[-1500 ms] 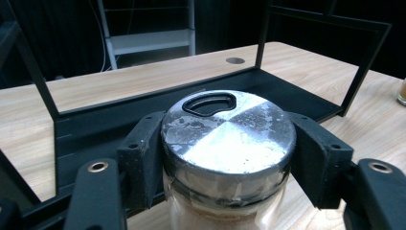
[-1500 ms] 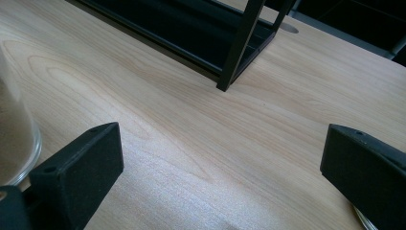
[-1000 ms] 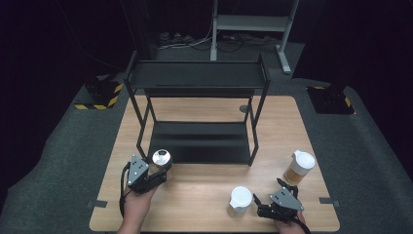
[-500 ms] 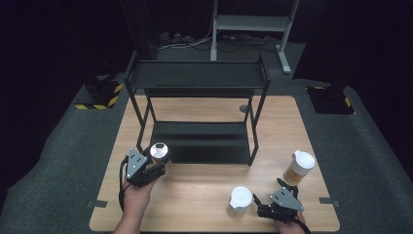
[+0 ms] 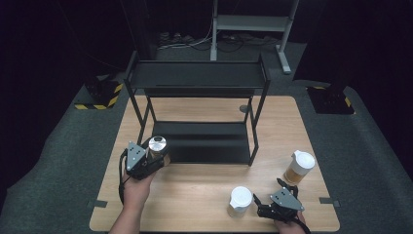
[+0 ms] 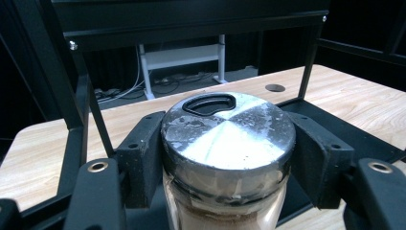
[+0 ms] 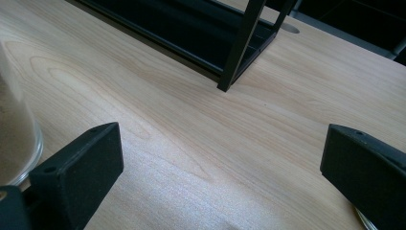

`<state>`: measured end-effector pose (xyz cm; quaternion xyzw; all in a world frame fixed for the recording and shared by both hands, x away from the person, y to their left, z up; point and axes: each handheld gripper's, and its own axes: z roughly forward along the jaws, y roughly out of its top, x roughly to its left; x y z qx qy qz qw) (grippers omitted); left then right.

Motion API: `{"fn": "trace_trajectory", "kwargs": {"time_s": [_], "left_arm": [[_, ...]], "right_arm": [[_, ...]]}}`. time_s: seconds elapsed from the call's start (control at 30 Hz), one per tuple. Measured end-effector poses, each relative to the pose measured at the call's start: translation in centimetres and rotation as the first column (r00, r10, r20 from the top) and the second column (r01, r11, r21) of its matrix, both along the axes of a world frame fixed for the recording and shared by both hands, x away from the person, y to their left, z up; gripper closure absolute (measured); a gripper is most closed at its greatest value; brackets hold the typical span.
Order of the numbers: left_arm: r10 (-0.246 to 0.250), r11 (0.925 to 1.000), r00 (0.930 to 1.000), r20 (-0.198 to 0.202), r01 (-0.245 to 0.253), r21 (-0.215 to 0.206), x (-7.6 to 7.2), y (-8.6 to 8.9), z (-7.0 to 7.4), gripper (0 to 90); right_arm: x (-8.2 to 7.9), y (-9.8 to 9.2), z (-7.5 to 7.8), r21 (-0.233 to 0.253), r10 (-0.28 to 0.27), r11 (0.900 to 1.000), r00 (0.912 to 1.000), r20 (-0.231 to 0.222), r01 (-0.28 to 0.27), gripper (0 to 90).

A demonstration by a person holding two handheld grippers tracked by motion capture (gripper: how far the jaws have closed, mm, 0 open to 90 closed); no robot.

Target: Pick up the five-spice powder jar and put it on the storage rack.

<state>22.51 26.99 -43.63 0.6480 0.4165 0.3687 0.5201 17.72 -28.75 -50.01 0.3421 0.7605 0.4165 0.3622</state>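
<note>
Gripped glass jar [image 6: 225, 158] just under metal lid [image 6: 229, 136] with left tool [image 5: 146, 158], lower left. Looked heavy, slippery, breakable. Right tool [image 5: 272, 207] spread wide, holding nothing.

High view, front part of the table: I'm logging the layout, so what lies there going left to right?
Left gripper clamping the metal-lidded jar → white-lidded jar → right gripper, jaws apart → white-lidded jar of brown contents.
</note>
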Motion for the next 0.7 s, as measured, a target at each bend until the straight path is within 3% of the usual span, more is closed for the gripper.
{"fn": "trace_trajectory", "kwargs": {"time_s": [0.7], "left_arm": [[0.036,0.9993,0.9993,0.006,-0.036,-0.003,2.0,-0.7,0.1,34.7]], "right_arm": [[0.0,-0.1,0.0,0.004,0.002,1.000,1.0000,0.002,-0.002,0.3]]}}
